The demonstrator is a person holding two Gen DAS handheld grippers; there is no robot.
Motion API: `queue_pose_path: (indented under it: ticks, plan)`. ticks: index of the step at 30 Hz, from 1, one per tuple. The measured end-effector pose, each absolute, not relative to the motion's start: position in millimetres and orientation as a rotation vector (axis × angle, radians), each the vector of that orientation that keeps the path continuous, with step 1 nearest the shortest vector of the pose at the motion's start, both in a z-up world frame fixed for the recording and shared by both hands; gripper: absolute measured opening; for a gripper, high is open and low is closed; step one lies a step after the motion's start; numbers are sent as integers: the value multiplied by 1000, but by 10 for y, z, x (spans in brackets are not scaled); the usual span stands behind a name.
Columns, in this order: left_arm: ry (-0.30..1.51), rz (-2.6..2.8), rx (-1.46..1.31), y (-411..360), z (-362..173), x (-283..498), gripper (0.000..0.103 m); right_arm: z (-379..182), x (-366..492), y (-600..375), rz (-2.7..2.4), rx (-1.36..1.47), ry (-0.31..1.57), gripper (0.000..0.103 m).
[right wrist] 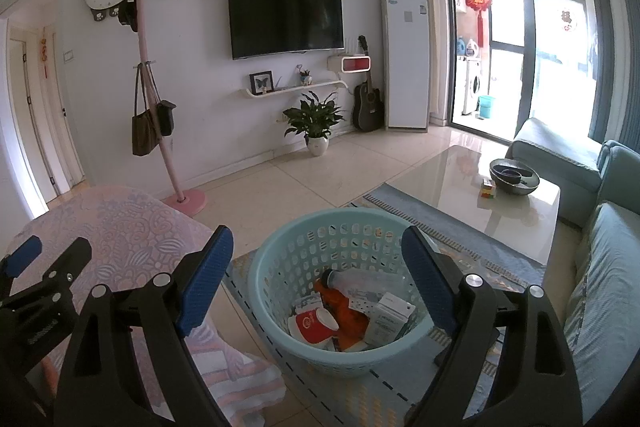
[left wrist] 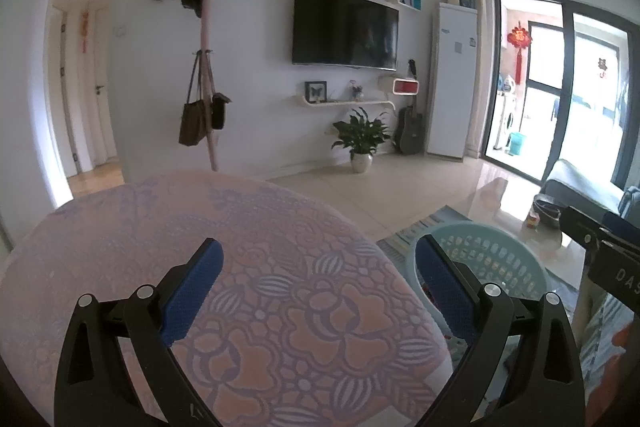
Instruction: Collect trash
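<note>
A light blue plastic basket (right wrist: 276, 267) stands on the rug just below my right gripper (right wrist: 318, 251). In it lie a clear plastic bottle (right wrist: 360, 281), a red and white paper cup (right wrist: 316, 323), an orange wrapper (right wrist: 346, 309) and a white carton (right wrist: 390, 315). The right gripper hangs open above the basket with nothing between its blue pads (right wrist: 210, 275). My left gripper (left wrist: 320, 263) is open too and empty, over a pink patterned cover (left wrist: 224, 227). The basket (left wrist: 484, 251) shows at the right of the left wrist view.
A glass coffee table (right wrist: 460, 179) beyond the basket carries a dark bowl (right wrist: 514, 177) and a small coloured cube (right wrist: 489, 189). A blue-grey sofa (right wrist: 600, 267) lines the right side. A pink coat stand (right wrist: 184, 199) and a potted plant (right wrist: 316, 131) stand by the far wall.
</note>
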State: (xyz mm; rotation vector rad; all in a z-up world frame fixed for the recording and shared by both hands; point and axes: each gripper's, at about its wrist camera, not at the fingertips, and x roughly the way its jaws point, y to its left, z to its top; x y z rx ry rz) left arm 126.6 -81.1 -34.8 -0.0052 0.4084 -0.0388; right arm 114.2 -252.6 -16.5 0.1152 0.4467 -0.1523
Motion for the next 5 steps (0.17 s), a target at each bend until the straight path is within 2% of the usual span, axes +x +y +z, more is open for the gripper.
queue_pose_path:
  ticks: [5]
  plan:
    - [407,-54,-2,-843,-348,1249,94,-126,1058,-2578,-157,120,433,82]
